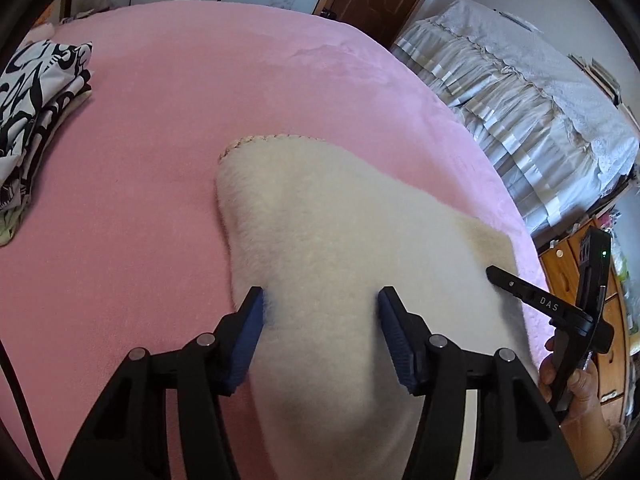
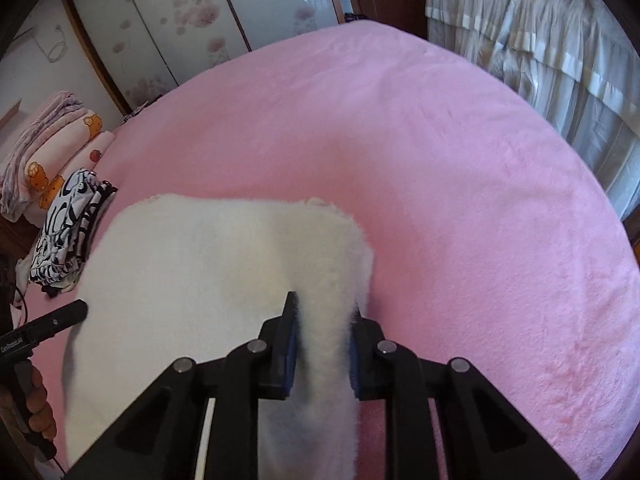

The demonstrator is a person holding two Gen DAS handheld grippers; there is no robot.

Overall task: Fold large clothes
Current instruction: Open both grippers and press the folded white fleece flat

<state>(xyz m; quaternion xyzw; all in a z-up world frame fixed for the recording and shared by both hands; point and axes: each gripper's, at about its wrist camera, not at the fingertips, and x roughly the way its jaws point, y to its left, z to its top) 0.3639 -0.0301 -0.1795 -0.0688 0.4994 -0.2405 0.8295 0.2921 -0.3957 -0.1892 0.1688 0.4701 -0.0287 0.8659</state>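
Cream fleece garment [image 2: 224, 264] fills the near view on the pink bed [image 2: 460, 184]; right tool [image 2: 323, 312] pinches its edge, left tool [image 1: 320, 300] gapes over it. Grip both sides, then fold evenly.

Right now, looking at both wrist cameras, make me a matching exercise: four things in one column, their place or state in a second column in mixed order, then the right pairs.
Things
1. left tongs
2. right tongs
3. black-and-white patterned cloth
4. cream fleece garment

Place or state
A. piled near the left edge of the pink bed
B. clamped on a fold of fleece
C. jaws spread wide, fleece between them
D. lying on the pink cover in front of both tongs

Pairs: 1-C, 2-B, 3-A, 4-D
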